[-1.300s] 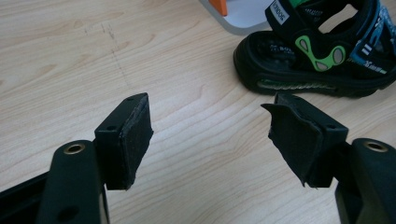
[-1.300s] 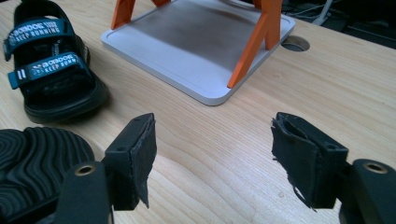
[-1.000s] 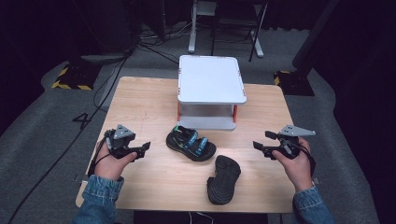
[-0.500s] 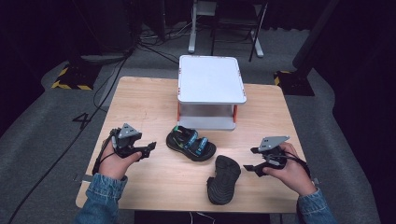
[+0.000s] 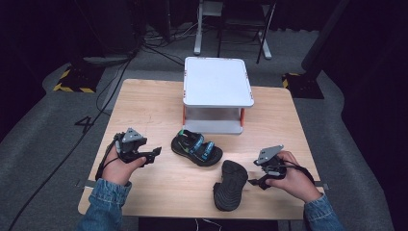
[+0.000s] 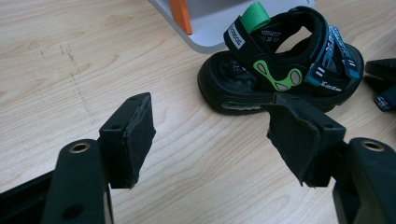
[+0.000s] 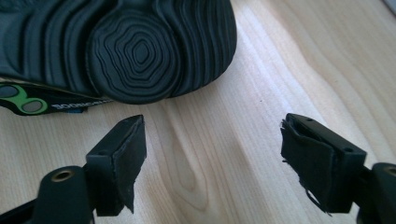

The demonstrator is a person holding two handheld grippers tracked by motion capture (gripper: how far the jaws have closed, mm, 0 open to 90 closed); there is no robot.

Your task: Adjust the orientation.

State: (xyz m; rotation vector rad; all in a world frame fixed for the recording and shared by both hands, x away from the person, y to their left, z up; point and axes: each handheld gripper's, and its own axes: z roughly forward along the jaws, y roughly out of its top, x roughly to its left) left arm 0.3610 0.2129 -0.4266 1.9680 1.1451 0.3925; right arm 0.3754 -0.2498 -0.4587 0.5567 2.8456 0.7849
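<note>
Item: overturned sandal (image 5: 230,185), lying sole-up near the right of the surface (image 5: 144,103). Likely light, with a stiff rubber sole and soft straps; sole edge suiting a grasp. Right gripper (image 5: 255,183) sitting beside it, jaws apart. Left gripper (image 5: 156,153) gaping towards upright sandal (image 5: 197,147).

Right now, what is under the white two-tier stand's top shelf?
Under the white stand's top shelf sit orange legs and a bare lower shelf edge. The shelf's back part is hidden by the top.
</note>
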